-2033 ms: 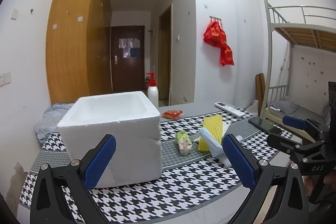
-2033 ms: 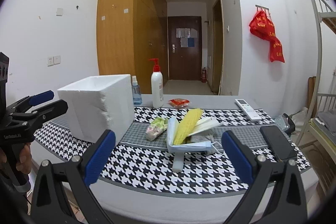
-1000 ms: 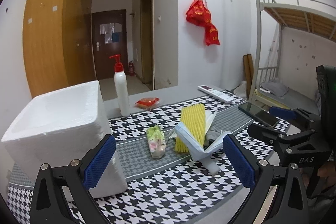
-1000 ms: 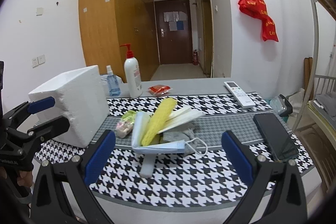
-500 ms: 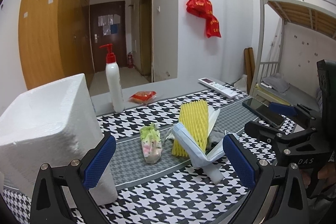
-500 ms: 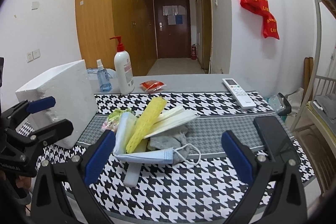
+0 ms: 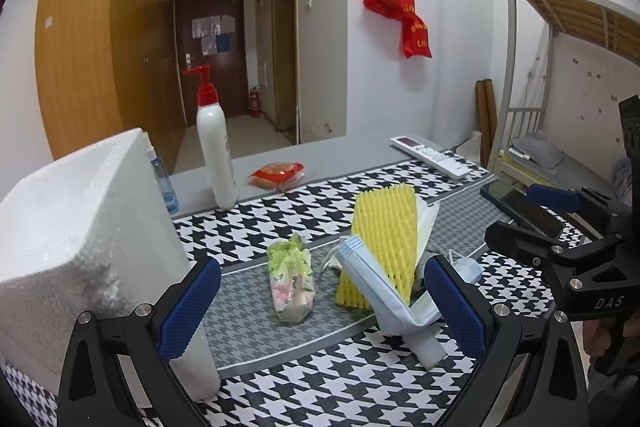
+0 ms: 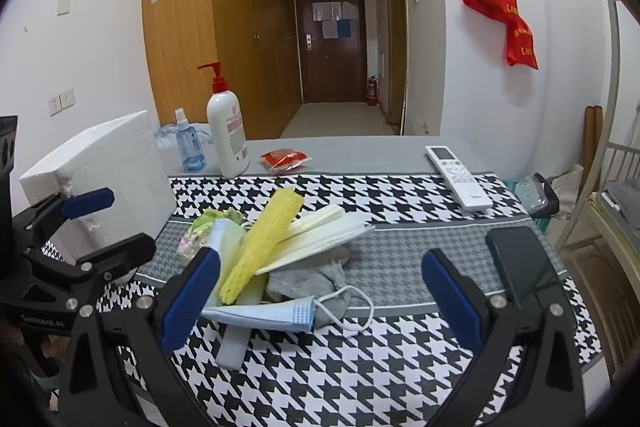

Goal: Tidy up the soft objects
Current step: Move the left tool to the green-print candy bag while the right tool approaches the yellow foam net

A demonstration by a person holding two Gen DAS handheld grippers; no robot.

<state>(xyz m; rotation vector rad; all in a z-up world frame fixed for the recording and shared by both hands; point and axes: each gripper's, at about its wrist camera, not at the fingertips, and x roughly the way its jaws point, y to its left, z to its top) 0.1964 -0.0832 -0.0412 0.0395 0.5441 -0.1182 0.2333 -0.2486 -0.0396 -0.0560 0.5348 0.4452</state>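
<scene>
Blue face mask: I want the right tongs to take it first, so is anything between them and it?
Nothing visible stands between. The right tongs are open and the blue face mask lies just ahead of them, at the near edge of the pile, with the grey sock behind it.

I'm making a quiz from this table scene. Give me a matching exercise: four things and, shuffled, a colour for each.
Things:
1. foam net
2. sock
3. face mask
4. pump bottle

Colours:
A. grey
B. white with a red pump
C. yellow
D. light blue

Pairs: 1-C, 2-A, 3-D, 4-B
</scene>
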